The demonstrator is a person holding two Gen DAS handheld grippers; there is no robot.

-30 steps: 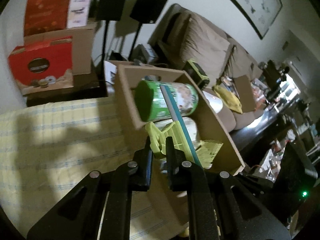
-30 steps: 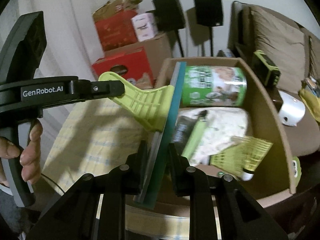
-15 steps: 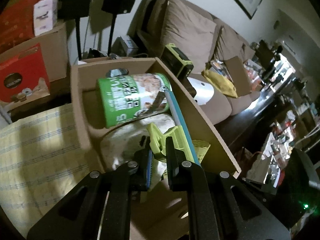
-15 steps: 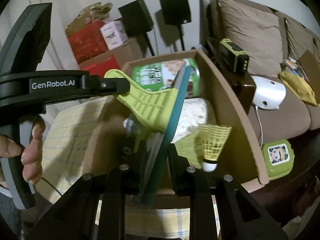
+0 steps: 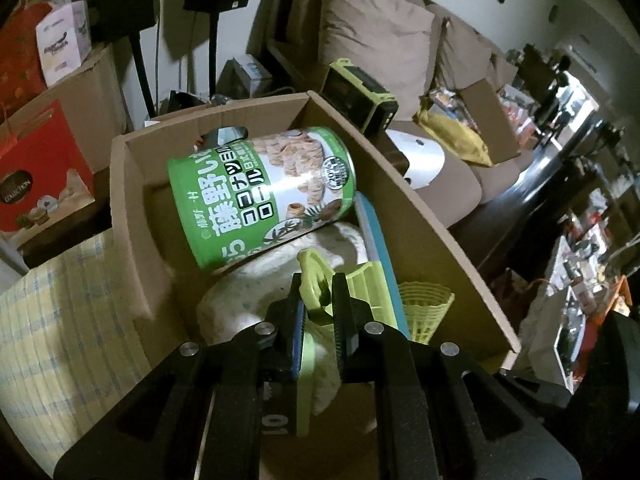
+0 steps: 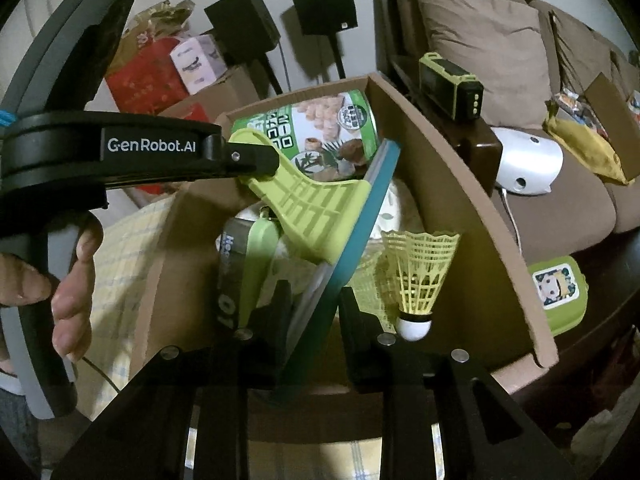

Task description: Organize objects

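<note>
A lime-green scraper with a teal blade (image 6: 320,216) hangs over the open cardboard box (image 6: 472,216). My left gripper (image 5: 316,300) is shut on its green handle (image 5: 314,280). My right gripper (image 6: 314,304) is shut on the teal blade's lower edge (image 6: 320,300). The left gripper also shows in the right wrist view (image 6: 256,164). Inside the box lie a green snack can (image 5: 260,196), a white patterned pouch (image 5: 248,300), a yellow shuttlecock (image 6: 420,272) and a dark item with a green strip (image 6: 256,272).
The box sits on a yellow checked cloth (image 5: 60,320). A brown sofa (image 6: 552,184) to the right holds a white device (image 6: 524,168), a green-edged speaker (image 6: 448,84) and a green lunch box (image 6: 556,292). Red boxes (image 5: 36,184) and speaker stands (image 5: 140,56) stand behind.
Both grippers have carried the scraper forward and down over the box. The box interior now fills both views and the blade lies along the right wall.
</note>
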